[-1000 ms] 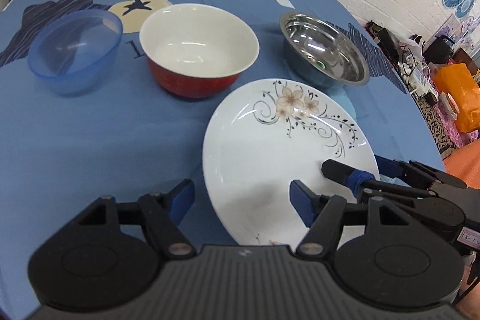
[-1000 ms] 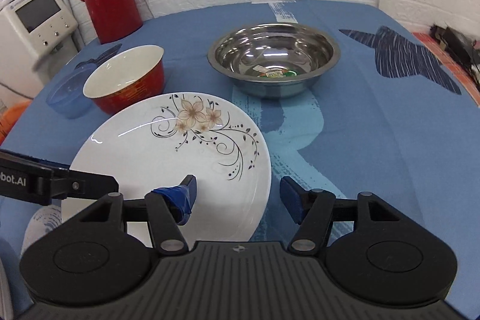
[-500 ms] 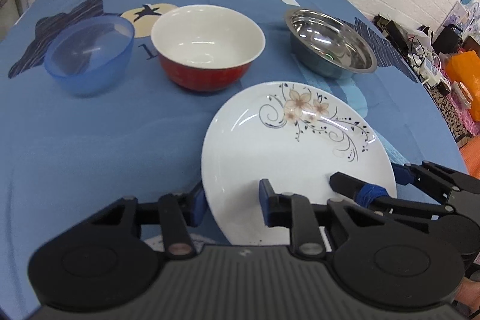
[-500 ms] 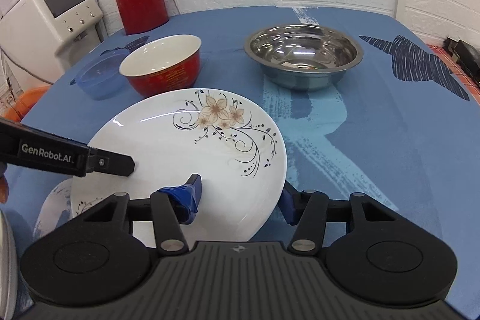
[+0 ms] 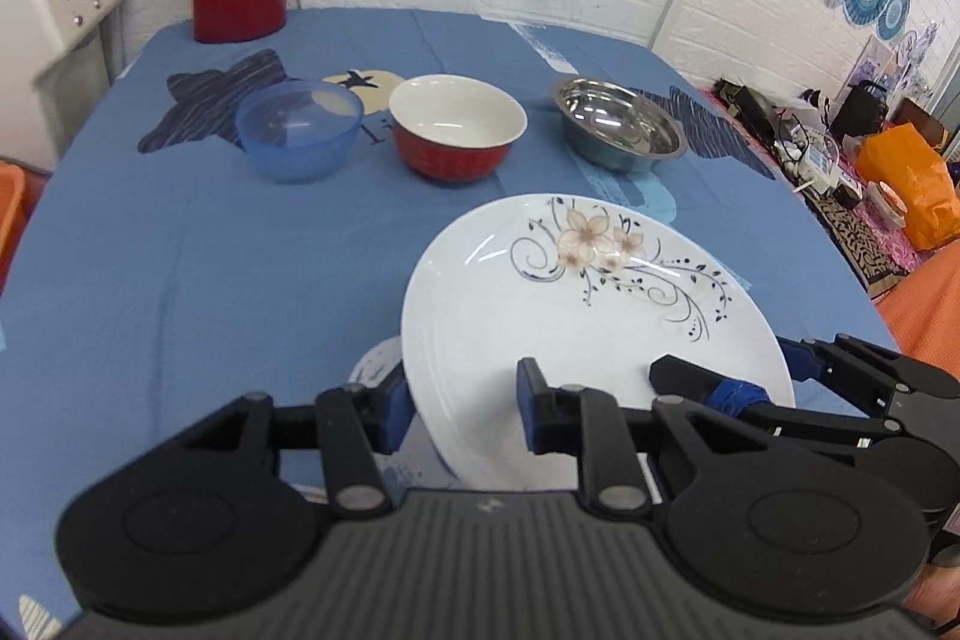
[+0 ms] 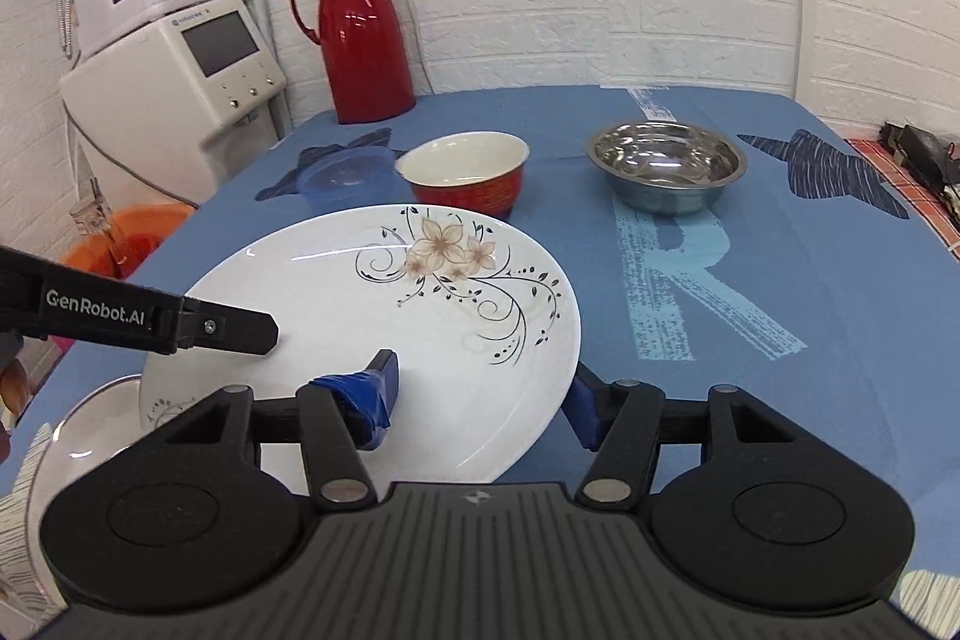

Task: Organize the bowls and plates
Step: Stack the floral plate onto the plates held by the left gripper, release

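our left tool (image 5: 462, 403) and right tool (image 6: 480, 394) each pinch an edge of the glossy round floral plate (image 6: 384, 316), raised above the blue-clothed bench (image 5: 180, 280).

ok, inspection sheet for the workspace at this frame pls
Surface: table under a blue printed cloth.
Job's things: floral plate lifted and tilted; second plate beneath it; blue plastic bowl, red bowl and steel bowl upright, in a row, apart.
Clutter: red thermos at the far edge.
Grippers: left gripper and right gripper each straddle the floral plate's rim.
Cables: a cord on the wall behind the thermos.
Surroundings: white brick wall, white appliance, orange bag.
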Demonstrator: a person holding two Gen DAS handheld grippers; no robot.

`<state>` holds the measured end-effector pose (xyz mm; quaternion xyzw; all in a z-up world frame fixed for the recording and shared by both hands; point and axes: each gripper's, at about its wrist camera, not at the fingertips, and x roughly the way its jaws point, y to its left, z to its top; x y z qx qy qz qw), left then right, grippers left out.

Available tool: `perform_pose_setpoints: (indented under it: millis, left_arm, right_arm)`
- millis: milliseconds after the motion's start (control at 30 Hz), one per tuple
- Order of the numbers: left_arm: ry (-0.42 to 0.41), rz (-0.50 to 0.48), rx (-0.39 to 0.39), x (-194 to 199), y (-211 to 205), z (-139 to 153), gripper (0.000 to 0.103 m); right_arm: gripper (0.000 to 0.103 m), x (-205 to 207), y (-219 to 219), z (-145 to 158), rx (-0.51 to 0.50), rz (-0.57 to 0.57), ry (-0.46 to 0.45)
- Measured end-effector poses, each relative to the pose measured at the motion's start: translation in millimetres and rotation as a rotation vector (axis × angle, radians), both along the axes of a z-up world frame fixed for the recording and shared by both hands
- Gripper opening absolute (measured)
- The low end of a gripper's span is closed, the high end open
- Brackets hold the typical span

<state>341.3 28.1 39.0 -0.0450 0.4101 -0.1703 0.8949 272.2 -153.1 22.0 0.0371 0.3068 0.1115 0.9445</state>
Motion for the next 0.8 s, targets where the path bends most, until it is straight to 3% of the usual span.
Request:
perform_pose_setpoints:
  millis: [233, 467, 800]
  left_arm:
    - [-0.063, 0.116, 0.024, -72.2, 69.6, 12.7, 0.02]
    - [-0.076, 0.206, 0.073, -120.2, 118.5, -2.9, 0.021]
    - [-0.017, 0.198, -0.081, -131.5, 134.7, -47.9, 0.021]
  right_arm:
    - [0.045, -40.4, 58.4, -1.7, 0.077, 0.126, -0.004]
    - [0.045, -53.0, 105.9, -19.4, 0.123, 0.203, 0.046]
    - [0.046, -68.6, 117.2, -34.6, 0.008, 0.139, -0.002]
